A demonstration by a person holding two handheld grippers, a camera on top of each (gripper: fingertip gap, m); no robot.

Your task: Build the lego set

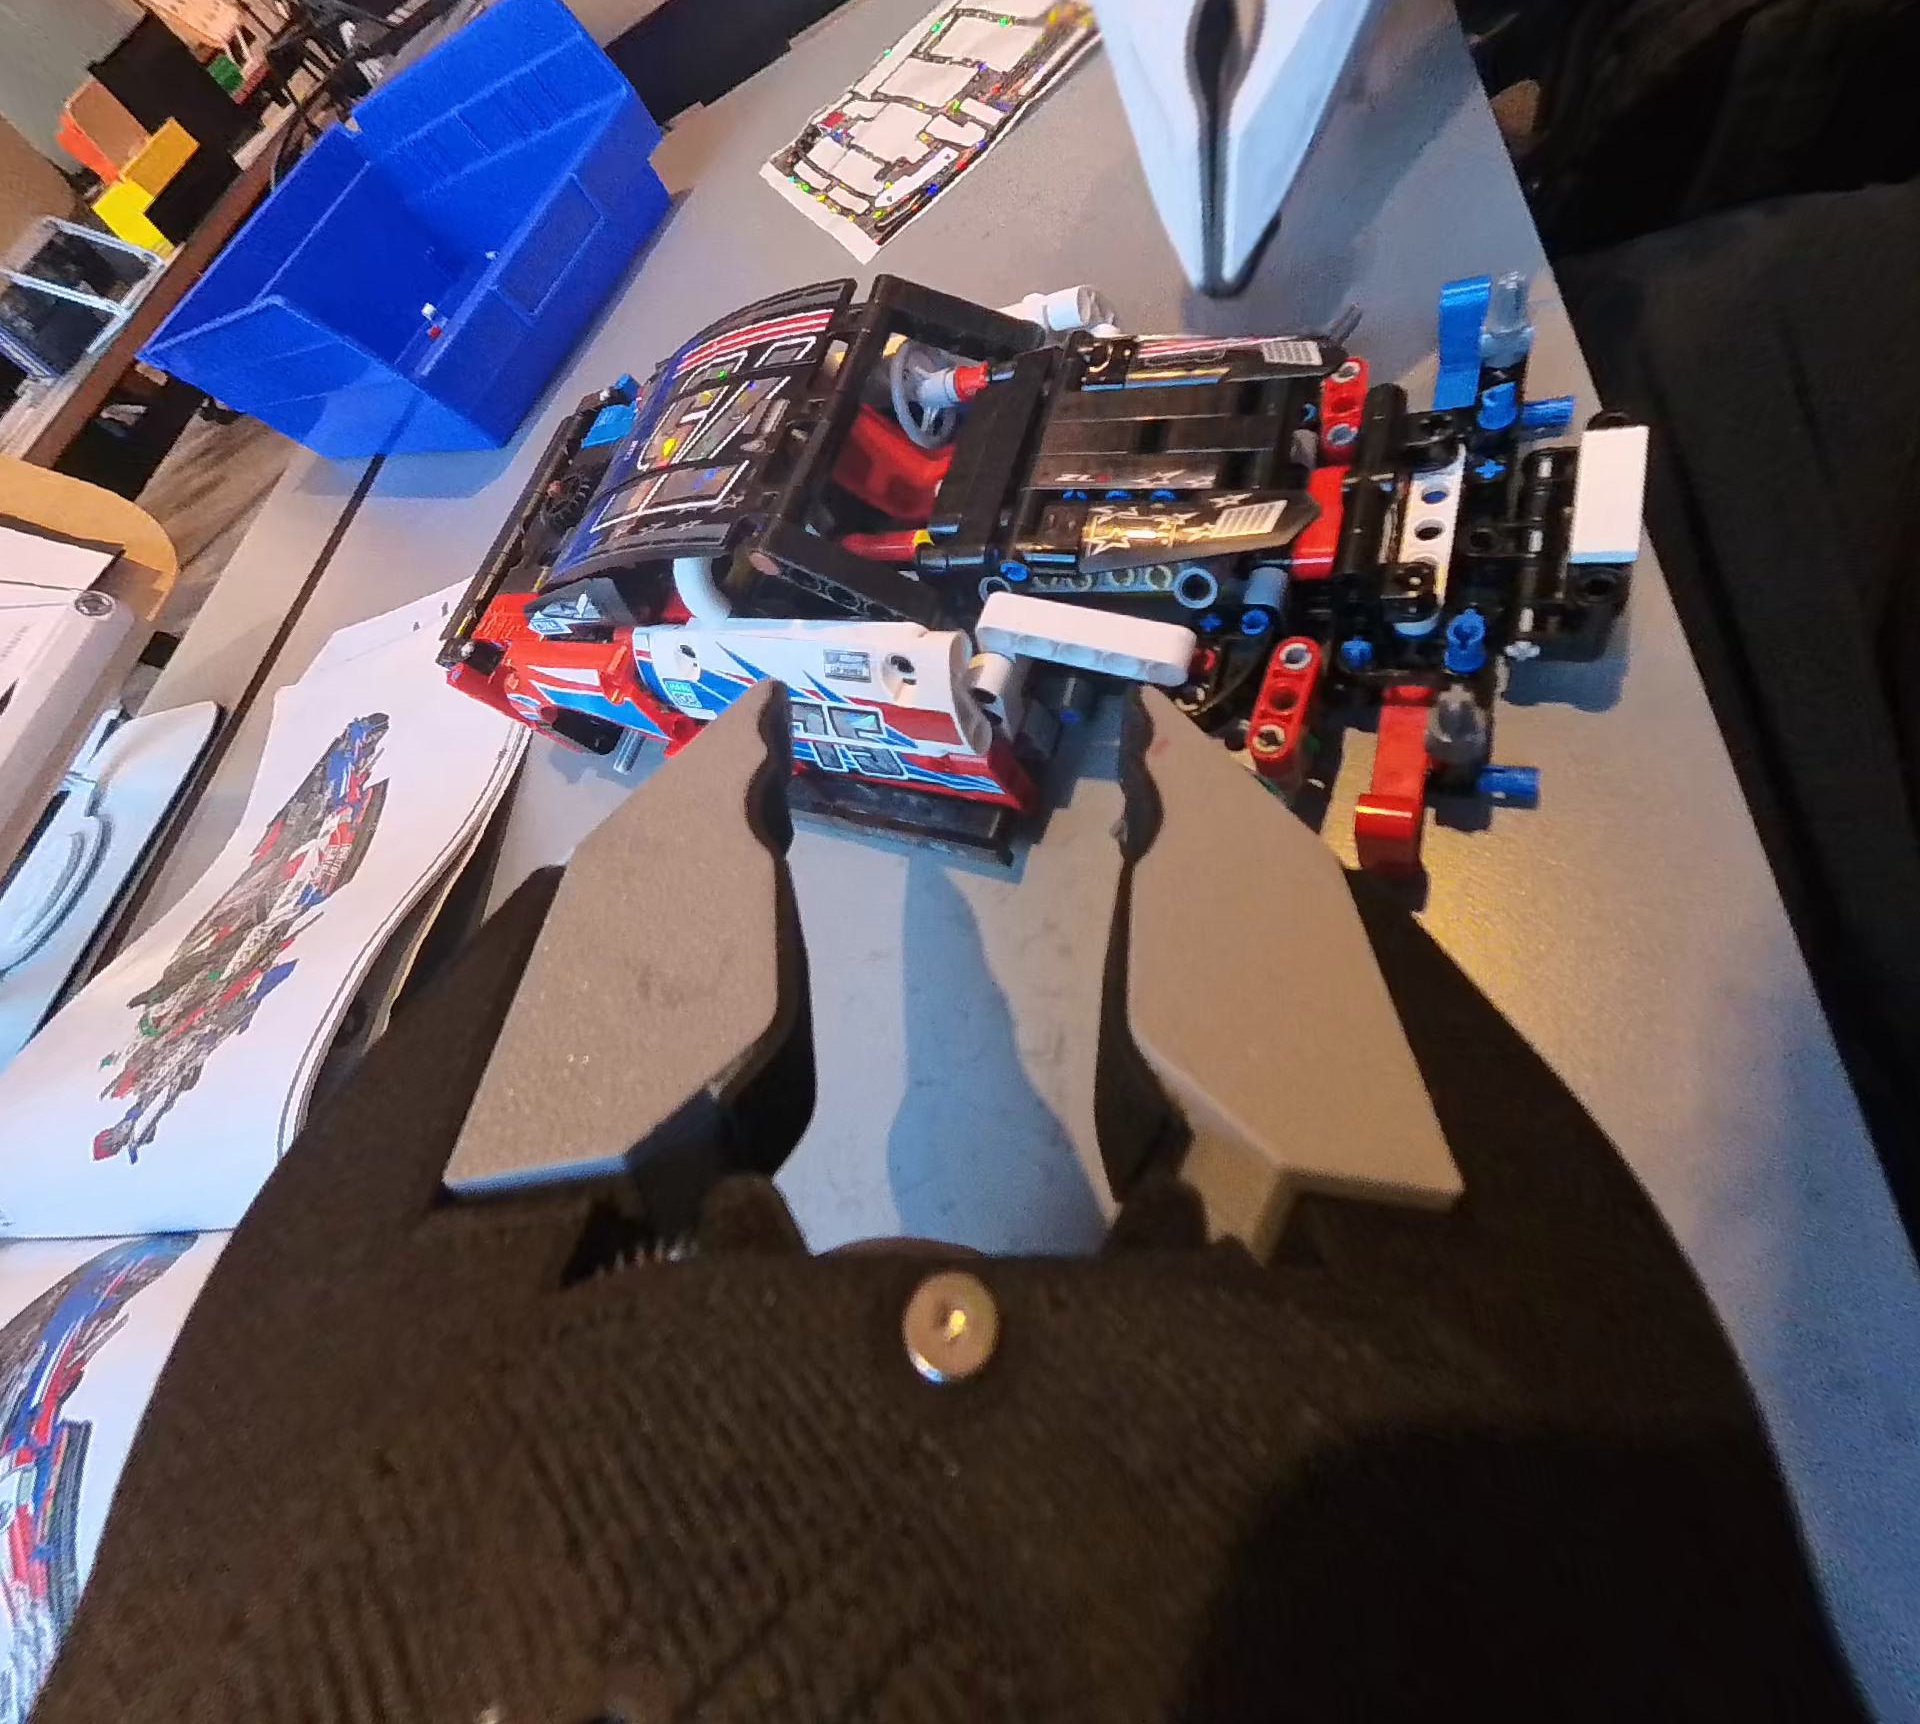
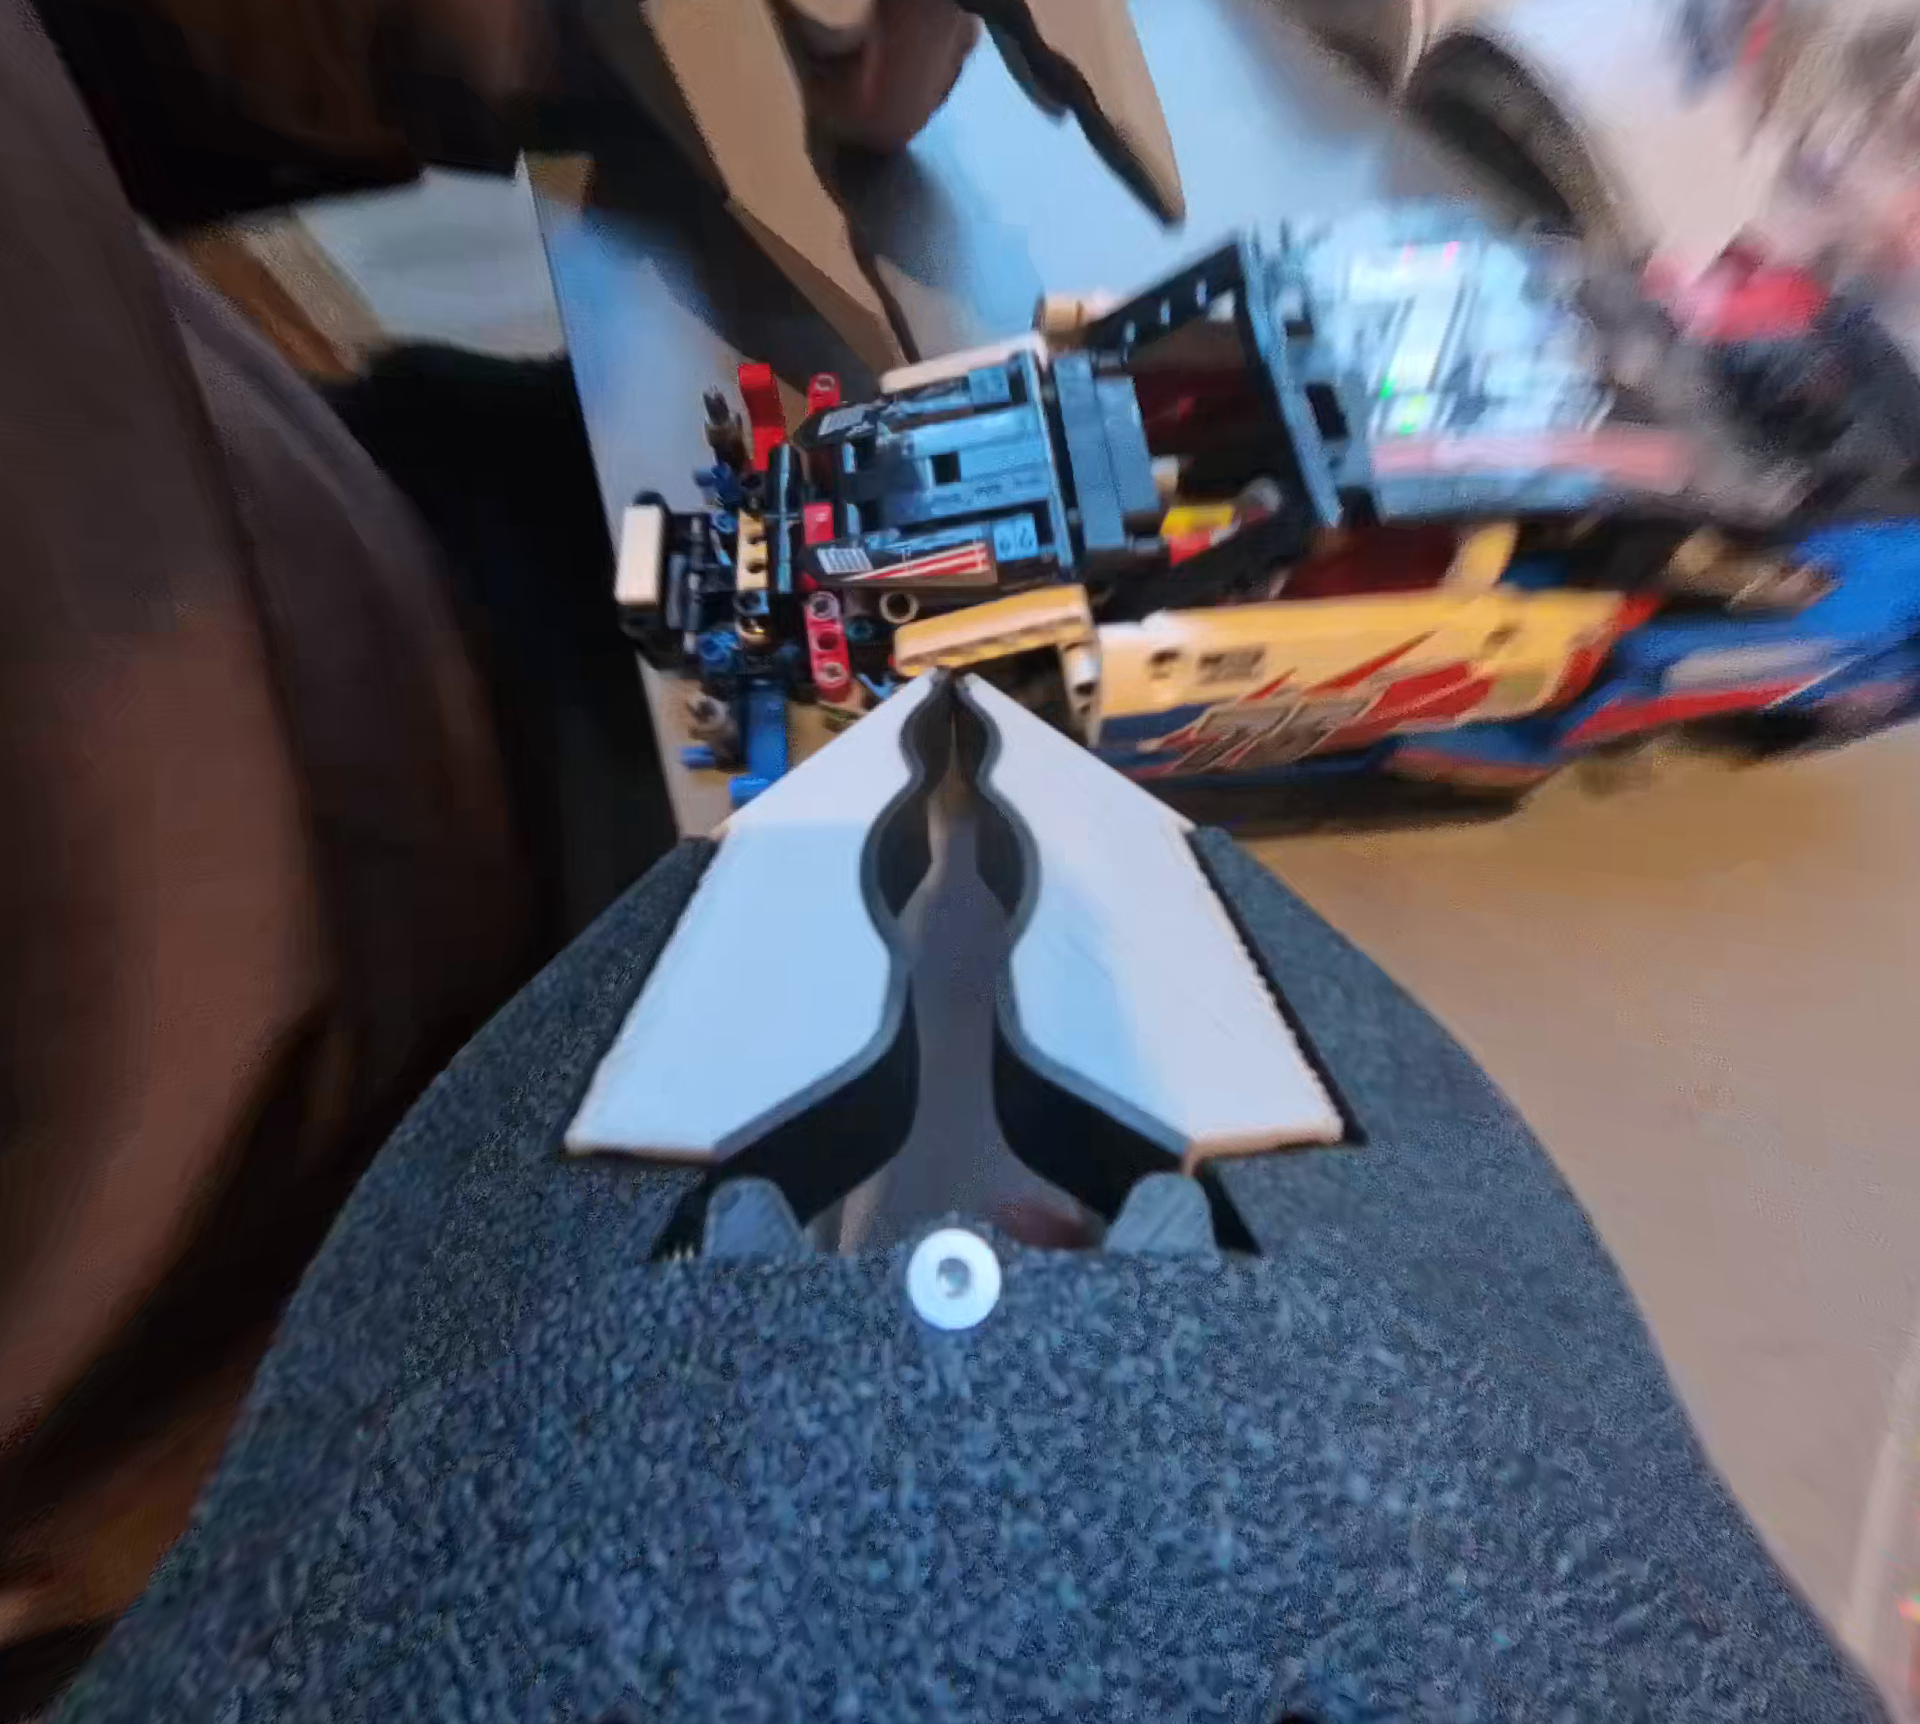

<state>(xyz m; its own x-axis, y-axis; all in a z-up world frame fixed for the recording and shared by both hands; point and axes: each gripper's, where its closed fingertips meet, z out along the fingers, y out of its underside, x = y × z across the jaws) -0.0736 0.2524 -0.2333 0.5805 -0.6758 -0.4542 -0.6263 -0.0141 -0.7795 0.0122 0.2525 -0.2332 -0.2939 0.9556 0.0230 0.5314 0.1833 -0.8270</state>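
Note:
A partly built lego car (image 1: 883,531) lies on the grey table (image 1: 1558,947). It has a red, white and blue body, a black roof and a bare black, red and blue rear frame (image 1: 1455,552). A white beam (image 1: 1086,640) sticks out at its near side. My left gripper (image 1: 954,713) is open, its fingers apart just in front of the car's near side panel and pressing on nothing. My right gripper (image 2: 951,685) is shut, fingertips together, close to the white beam (image 2: 987,625) of the car (image 2: 1299,594). It also shows from above in the left wrist view (image 1: 1226,261).
A blue bin (image 1: 436,240) stands at the back left. A sticker sheet (image 1: 935,95) lies behind the car. Open instruction pages (image 1: 239,926) lie at the left. The table's edge runs along the right, with dark clothing (image 1: 1766,324) beyond. A brown sleeve (image 2: 208,635) fills the right wrist view's left side. Left tips to right tips: about 10 cm.

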